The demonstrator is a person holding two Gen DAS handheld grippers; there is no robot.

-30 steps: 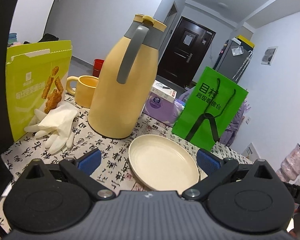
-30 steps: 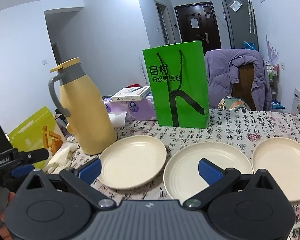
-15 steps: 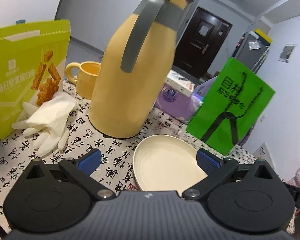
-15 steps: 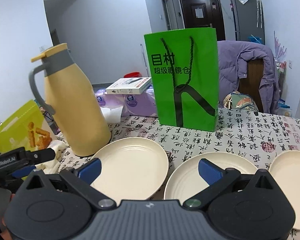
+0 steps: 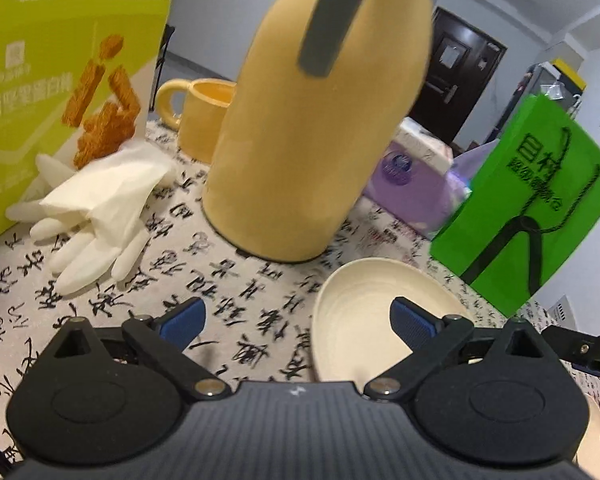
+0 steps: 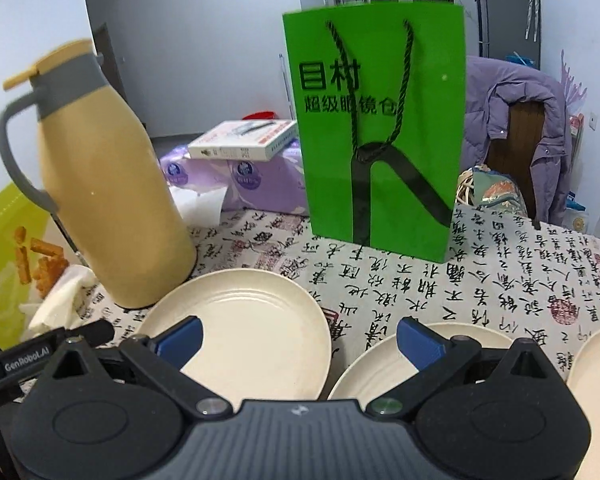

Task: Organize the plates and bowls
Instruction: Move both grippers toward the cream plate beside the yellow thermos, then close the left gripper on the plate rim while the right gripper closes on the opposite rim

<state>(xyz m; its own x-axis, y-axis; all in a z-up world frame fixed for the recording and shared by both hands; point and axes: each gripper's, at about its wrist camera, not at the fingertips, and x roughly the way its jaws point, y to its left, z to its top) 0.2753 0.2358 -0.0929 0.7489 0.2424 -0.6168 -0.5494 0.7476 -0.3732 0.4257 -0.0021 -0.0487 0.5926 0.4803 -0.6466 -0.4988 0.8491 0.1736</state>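
Three cream plates lie in a row on the calligraphy-print tablecloth (image 6: 420, 280). The right wrist view shows the left plate (image 6: 256, 332), the middle plate (image 6: 388, 368) and an edge of the right plate (image 6: 596, 368). My right gripper (image 6: 298, 340) is open, low over the left plate's near right rim, its right finger above the middle plate. In the left wrist view the left plate (image 5: 364, 308) lies under my open left gripper (image 5: 298, 320), whose right fingertip (image 5: 410, 318) hangs over the plate. Neither gripper holds anything.
A tall yellow thermos jug (image 5: 312, 120) stands just behind the left plate, a yellow mug (image 5: 204, 112) behind it. White gloves (image 5: 96, 216) and a green snack box (image 5: 52, 80) are at left. A green paper bag (image 6: 376, 136) stands behind the plates; purple tissue packs (image 6: 252, 184) lie beyond.
Both grippers have moved forward and lower toward the left plate; the jug and green bag loom larger. Jaws stay open on both.
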